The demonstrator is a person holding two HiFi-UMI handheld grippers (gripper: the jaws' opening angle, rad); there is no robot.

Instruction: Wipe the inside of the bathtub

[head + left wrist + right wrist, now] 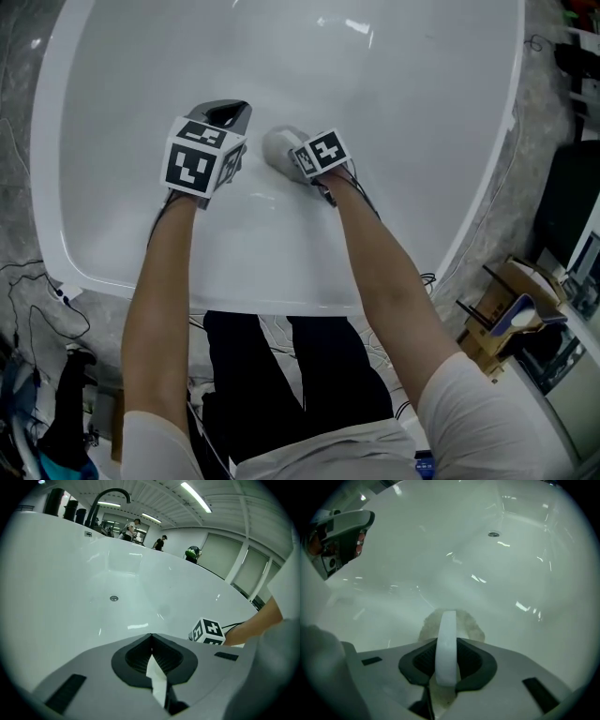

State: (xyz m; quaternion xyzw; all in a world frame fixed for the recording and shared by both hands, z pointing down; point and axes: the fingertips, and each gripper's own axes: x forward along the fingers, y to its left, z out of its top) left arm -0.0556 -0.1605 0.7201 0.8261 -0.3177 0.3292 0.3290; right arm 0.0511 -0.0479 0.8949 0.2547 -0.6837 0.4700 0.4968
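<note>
The white bathtub fills the head view, its drain far up the basin. My right gripper is shut on the white strap handle of a pale fluffy scrub pad, which presses on the tub floor; that pad lies just ahead of the marker cube. My left gripper hovers beside it on the left, a little apart, jaws closed on a small white scrap. The right gripper's marker cube shows in the left gripper view, and the left gripper shows at the right gripper view's upper left.
A black curved faucet rises over the tub's far rim. The near rim is against my legs. Cables lie on the floor at the left, and a cardboard box stands at the right. People stand far behind.
</note>
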